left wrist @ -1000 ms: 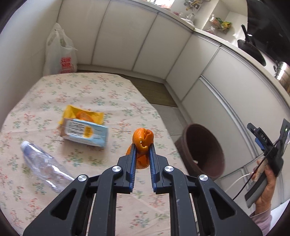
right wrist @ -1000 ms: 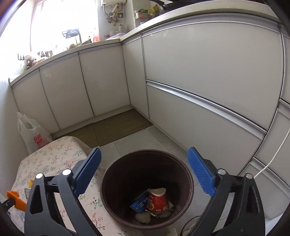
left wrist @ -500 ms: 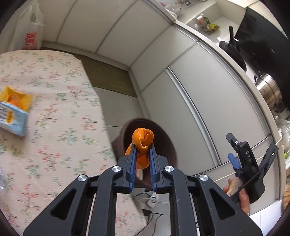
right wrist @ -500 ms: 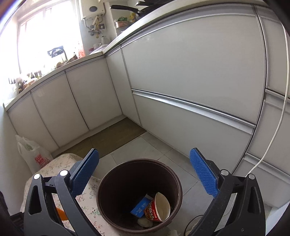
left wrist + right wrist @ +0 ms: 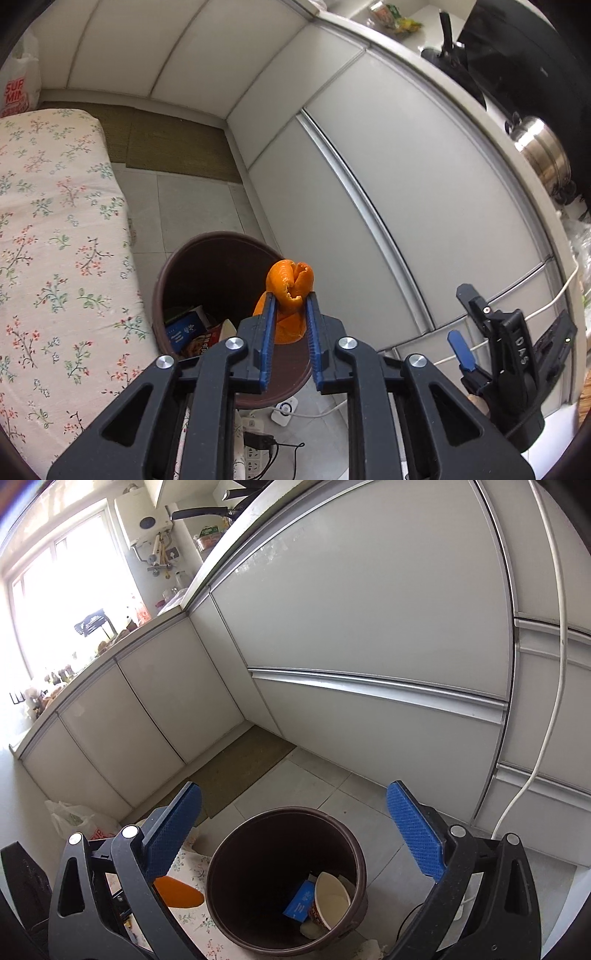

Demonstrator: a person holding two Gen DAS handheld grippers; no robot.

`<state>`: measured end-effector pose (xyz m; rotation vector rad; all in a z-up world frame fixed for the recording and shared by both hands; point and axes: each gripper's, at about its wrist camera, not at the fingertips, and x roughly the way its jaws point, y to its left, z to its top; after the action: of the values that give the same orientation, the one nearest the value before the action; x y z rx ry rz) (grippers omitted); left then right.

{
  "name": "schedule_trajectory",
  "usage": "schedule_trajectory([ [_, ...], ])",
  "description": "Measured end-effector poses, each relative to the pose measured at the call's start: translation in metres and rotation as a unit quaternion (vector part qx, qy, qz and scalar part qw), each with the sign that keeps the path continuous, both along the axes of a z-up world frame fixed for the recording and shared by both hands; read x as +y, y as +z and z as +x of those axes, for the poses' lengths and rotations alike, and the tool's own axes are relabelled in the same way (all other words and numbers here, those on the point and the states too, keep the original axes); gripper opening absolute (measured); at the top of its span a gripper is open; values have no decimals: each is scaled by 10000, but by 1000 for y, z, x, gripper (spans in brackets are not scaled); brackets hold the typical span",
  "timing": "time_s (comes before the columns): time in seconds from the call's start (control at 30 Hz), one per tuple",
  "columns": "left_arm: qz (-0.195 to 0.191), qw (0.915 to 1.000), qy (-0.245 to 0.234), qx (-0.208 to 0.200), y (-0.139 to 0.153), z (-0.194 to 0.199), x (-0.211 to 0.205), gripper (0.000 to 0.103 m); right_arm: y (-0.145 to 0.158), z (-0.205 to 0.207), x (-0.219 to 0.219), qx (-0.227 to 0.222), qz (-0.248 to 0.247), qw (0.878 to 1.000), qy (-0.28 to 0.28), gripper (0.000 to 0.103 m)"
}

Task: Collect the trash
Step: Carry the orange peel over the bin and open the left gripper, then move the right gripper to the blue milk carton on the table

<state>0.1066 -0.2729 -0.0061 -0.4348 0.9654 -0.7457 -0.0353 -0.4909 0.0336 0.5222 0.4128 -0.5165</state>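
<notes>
The left tool point(image 5: 290, 317) pinches a curled orange peel point(image 5: 290, 286), its jaws just starting to open with the peel between them. The brown bin point(image 5: 192, 258) lies below and slightly left of the peel, which hangs over its near rim (probably inside the mouth, though the fisheye blurs this). The right tool point(image 5: 295, 830) stands spread and empty above the same bin.
</notes>
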Motion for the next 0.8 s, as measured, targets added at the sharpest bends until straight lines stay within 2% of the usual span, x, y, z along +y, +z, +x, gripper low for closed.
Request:
schedule_trajectory([
  [0.13, 114, 9999, 109, -21, -2, -2, 0, 47, -1, 1, -1, 40, 51, 10000, 15, 96],
  [0.17, 154, 9998, 127, -33, -2, -3, 1, 50, -2, 1, -2, 37, 63, 10000, 10, 96],
  [0.37, 405, 9987, 259, -157, -3, -8, 18, 61, -3, 6, 3, 80, 95, 9999, 101, 96],
  [0.47, 610, 9972, 400, -178, -4, -13, 29, 63, -5, 13, 13, 188, 54, 9995, 244, 96],
  [0.6, 1117, 9907, 741, -227, -8, -20, 53, 74, -16, 34, 35, 613, 17, 9955, 721, 96],
  [0.7, 1467, 9841, 971, -230, -15, -26, 79, 74, -25, 52, 61, 1005, -113, 9877, 1192, 96],
  [0.8, 1659, 9775, 1294, -139, -23, -29, 118, 74, -32, 66, 90, 1234, -226, 9787, 1623, 96],
])
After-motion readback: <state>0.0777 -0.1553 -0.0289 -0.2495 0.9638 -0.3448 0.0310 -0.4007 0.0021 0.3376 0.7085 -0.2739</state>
